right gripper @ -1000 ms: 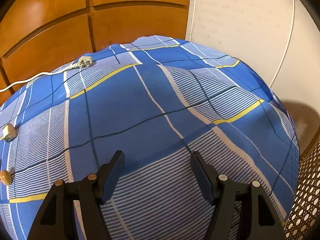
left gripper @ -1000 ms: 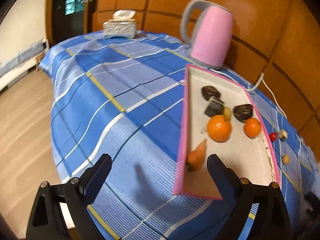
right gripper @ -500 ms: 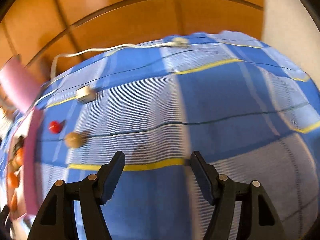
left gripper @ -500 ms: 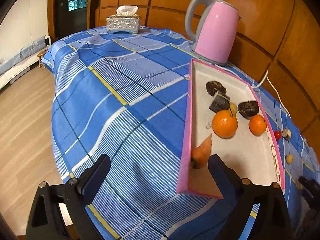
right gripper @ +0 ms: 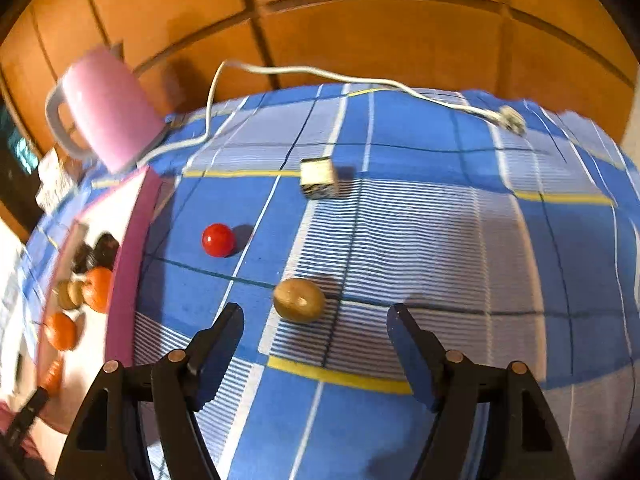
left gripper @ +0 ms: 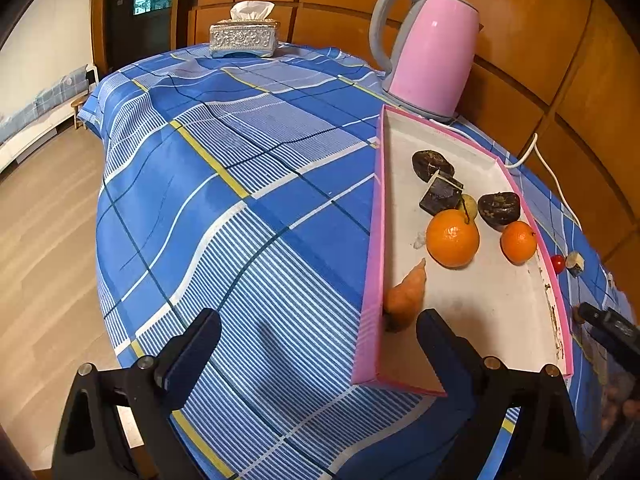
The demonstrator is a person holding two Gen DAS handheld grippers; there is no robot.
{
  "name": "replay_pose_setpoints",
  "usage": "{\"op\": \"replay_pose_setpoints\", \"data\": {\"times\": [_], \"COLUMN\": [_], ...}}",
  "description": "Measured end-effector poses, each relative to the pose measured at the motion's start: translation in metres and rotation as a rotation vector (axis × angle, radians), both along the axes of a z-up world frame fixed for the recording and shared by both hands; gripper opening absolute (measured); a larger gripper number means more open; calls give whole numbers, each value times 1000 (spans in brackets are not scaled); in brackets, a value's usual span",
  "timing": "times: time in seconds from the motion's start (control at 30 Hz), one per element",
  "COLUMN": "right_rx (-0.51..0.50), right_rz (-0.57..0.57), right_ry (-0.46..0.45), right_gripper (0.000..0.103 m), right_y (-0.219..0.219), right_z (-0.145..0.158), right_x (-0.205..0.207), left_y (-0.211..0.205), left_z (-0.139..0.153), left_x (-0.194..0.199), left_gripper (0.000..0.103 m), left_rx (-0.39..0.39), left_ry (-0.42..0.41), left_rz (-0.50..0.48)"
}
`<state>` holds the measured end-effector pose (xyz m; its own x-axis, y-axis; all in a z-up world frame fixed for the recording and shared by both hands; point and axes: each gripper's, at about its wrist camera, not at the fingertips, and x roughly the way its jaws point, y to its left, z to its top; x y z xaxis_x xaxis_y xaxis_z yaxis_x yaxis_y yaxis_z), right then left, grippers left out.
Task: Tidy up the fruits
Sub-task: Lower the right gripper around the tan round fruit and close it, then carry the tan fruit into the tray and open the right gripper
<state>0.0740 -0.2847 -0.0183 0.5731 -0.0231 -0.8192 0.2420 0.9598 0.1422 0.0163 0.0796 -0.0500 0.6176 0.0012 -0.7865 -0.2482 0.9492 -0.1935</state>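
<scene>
A pink-rimmed tray (left gripper: 472, 332) lies on the blue checked cloth and holds two oranges (left gripper: 452, 237), a carrot (left gripper: 406, 298), three dark pieces (left gripper: 432, 164) and a small yellowish fruit. My left gripper (left gripper: 318, 332) is open and empty at the tray's near left corner. In the right wrist view a brown round fruit (right gripper: 299, 299), a red cherry tomato (right gripper: 218, 239) and a white cube (right gripper: 318, 178) lie on the cloth to the right of the tray (right gripper: 128, 264). My right gripper (right gripper: 316, 326) is open, just short of the brown fruit.
A pink kettle (left gripper: 430, 46) stands behind the tray, its white cord and plug (right gripper: 510, 118) trailing across the cloth. A silver tissue box (left gripper: 244, 36) sits at the far end. Wooden panels back the table; the floor drops off on the left.
My right gripper has swung left from the bare cloth to face the loose fruits and the tray. My left gripper has pulled back slightly and stays open.
</scene>
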Motion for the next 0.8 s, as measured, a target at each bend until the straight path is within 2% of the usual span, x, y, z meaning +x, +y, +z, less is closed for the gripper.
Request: {"op": "replay_pose_setpoints", "data": {"times": [0.07,0.1,0.2,0.27,0.43,0.57,0.8], "right_rx": [-37,-52,-106,-109,-143,-103,-4], "right_rz": [9,13,18,34,69,94,321], "right_ry": [16,25,42,31,25,-7,-98], "right_gripper": [73,61,36,29,28,28,28], "right_y": [5,7,9,9,12,13,54], "right_z": [-4,-7,-11,-11,-11,-1,26], "right_x": [8,12,18,19,17,6,-18], "left_y": [0,0,1,1,0,0,0], "left_z": [-1,-1,-2,-3,-3,-3,-1], "left_x": [1,1,2,2,2,2,0], "left_gripper": [99,99,99,99,99,99,99], "left_rx": [0,0,-1,0,5,3,0], "left_ry": [3,3,5,9,8,9,2], "left_rz": [1,2,6,3,-2,-2,-3]}}
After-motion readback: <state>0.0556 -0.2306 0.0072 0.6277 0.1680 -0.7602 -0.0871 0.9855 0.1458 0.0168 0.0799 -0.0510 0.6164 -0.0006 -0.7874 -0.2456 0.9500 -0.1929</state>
